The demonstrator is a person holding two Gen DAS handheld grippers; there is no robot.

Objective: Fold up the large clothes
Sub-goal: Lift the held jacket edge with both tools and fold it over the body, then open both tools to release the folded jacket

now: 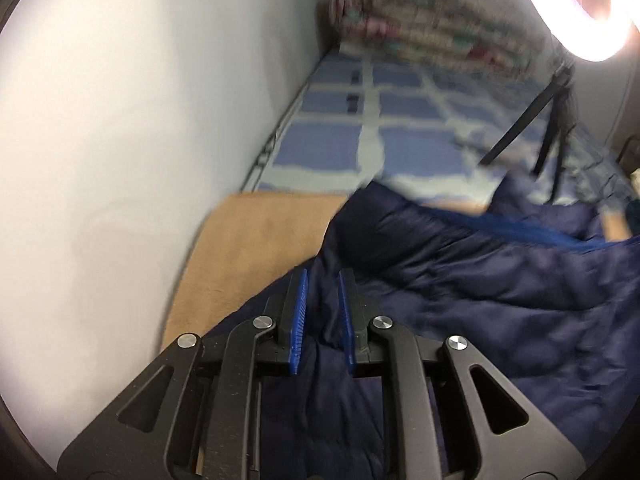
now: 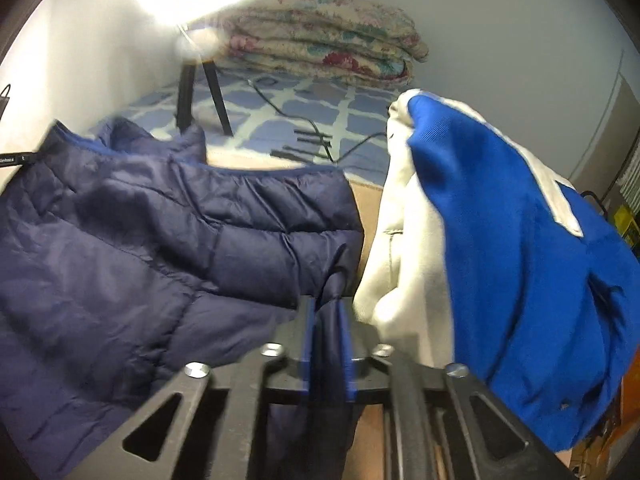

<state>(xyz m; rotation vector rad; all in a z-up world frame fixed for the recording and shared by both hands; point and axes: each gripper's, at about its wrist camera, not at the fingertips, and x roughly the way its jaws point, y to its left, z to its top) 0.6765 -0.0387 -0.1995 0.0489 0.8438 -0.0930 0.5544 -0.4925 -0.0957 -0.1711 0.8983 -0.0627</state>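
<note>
Your bed with blue checked sheet, on it a tan mat, navy jacket, folded quilt, tripod, cable

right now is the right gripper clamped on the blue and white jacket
No, the right gripper pinches a fold of the navy puffer jacket.

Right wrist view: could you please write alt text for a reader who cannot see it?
The right gripper is shut on a fold of a navy puffer jacket spread over a bed. A blue and white garment is heaped to the right; behind lie a folded floral quilt and tripod legs under a bright lamp.
</note>
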